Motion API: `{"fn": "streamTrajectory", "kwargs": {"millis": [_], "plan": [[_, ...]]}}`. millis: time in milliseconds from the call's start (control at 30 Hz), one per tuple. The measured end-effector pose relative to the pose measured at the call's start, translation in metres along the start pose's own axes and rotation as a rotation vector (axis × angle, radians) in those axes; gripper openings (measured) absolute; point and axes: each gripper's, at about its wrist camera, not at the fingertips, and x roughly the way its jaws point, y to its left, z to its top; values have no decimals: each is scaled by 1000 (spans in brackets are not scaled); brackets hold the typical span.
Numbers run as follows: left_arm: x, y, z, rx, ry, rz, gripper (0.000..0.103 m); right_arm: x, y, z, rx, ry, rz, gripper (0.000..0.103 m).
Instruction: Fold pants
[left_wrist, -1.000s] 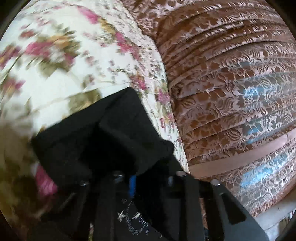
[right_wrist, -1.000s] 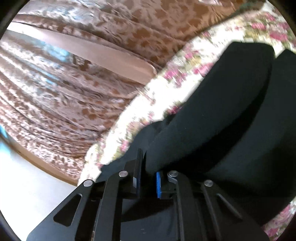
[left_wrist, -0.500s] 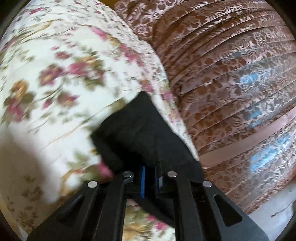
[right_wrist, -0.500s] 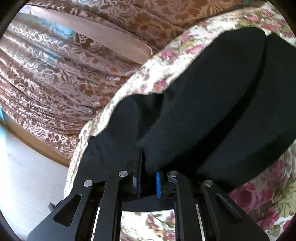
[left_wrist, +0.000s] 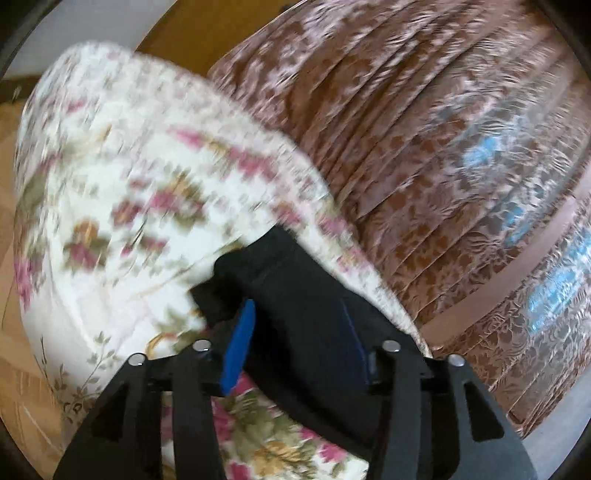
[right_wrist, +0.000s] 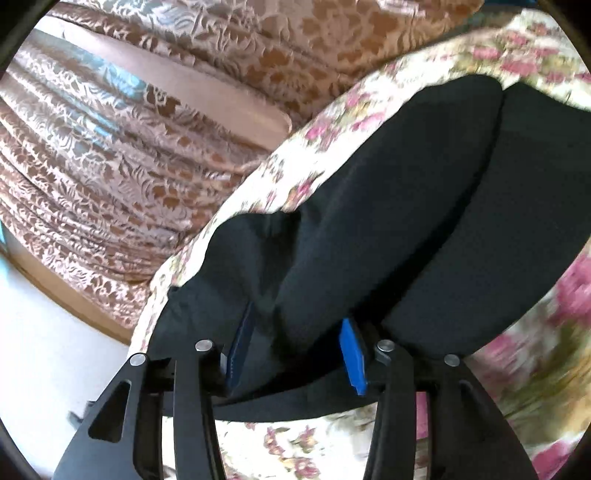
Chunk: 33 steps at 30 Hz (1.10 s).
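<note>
Now, through the left wrist camera, the left gripper (left_wrist: 299, 347) fills the bottom of the frame with its jaws spread wide, the blue pads (left_wrist: 239, 347) well apart and closed on nothing. Between them, in the lower centre, lies a black corner of the pants (left_wrist: 295, 295), resting on the floral bedspread (left_wrist: 122, 206), which covers the left half of the frame and is blurred. A brown patterned bed skirt (left_wrist: 443, 147) in pleats takes the upper right, and a strip of pale floor (left_wrist: 554, 439) shows at the lower right edge. Whether the pads touch the cloth cannot be told. Through the right wrist camera, the right gripper (right_wrist: 295, 354) stands at the bottom of the frame, likewise spread wide, one blue pad at each side of a raised fold of the black pants (right_wrist: 388, 221). The garment runs from the bottom centre up to the upper right as two long dark lobes lying side by side on the same floral bedspread (right_wrist: 535, 332), which shows around it at the right and bottom. The pleated brown bed skirt (right_wrist: 129, 166) fills the upper left, and white floor (right_wrist: 48, 350) lies at the lower left.
</note>
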Motion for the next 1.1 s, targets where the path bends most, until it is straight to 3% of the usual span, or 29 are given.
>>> {"fn": "streamTrajectory", "kwargs": {"millis": [133, 367, 433, 533, 600, 700, 867, 967, 1100], "plan": [[9, -32, 3, 89, 9, -73, 58, -6, -27, 20, 82, -59, -29, 44], [78, -85, -28, 198, 228, -177, 66, 2, -71, 70, 186, -118, -70, 44], [98, -93, -41, 206, 284, -176, 66, 6, -93, 85, 269, -131, -66, 44], [113, -101, -63, 273, 332, -119, 66, 10, -124, 99, 408, -165, 27, 43], [113, -107, -70, 328, 337, -94, 66, 14, -135, 105, 455, -170, 48, 29], [109, -107, -72, 341, 357, -86, 66, 14, -134, 112, 423, -179, 17, 10], [105, -104, -69, 317, 363, -83, 66, -16, -112, 106, 323, -229, 1, 8], [103, -106, -71, 316, 358, -90, 66, -45, -97, 96, 241, -258, -54, 8], [99, -112, -74, 319, 357, -117, 66, -73, -106, 82, 245, -263, -111, 8]]}}
